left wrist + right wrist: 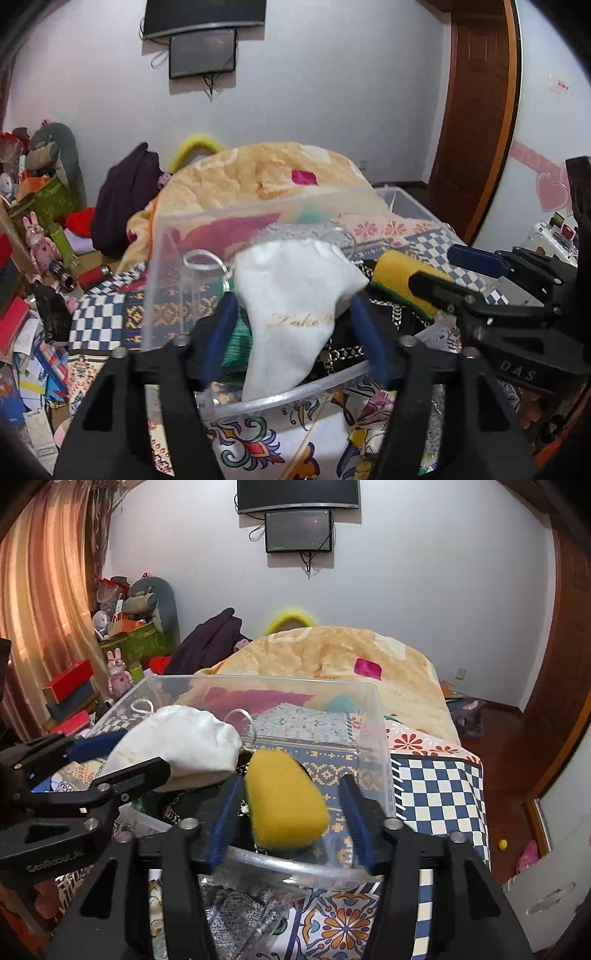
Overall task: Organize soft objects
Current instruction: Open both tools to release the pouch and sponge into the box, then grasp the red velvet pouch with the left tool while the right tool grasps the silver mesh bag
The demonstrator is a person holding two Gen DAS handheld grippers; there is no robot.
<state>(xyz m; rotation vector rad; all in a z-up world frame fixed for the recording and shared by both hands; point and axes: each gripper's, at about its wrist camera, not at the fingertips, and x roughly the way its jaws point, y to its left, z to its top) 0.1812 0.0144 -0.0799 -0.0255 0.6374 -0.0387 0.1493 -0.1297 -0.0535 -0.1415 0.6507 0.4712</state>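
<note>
A clear plastic bin (pixel 155 258) (pixel 380 746) stands on the patterned bed. My left gripper (pixel 291 299) is over the bin with its jaws spread; a white sock (pixel 291 291) (pixel 177 746) hangs between the blue fingers, touching neither pad clearly. My right gripper (pixel 291 786) is also over the bin, jaws spread, with a yellow sponge (pixel 284 797) (pixel 402 277) between them, resting near the left finger. Each gripper shows in the other's view. Dark chain-trimmed cloth and green fabric (pixel 236 339) lie in the bin beneath.
An orange blanket (pixel 332 657) is heaped behind the bin. Cluttered boxes and toys (pixel 40 206) stand at the left, a wooden door (pixel 480 110) at the right. A silver glittery cloth (pixel 236 919) lies in front of the bin.
</note>
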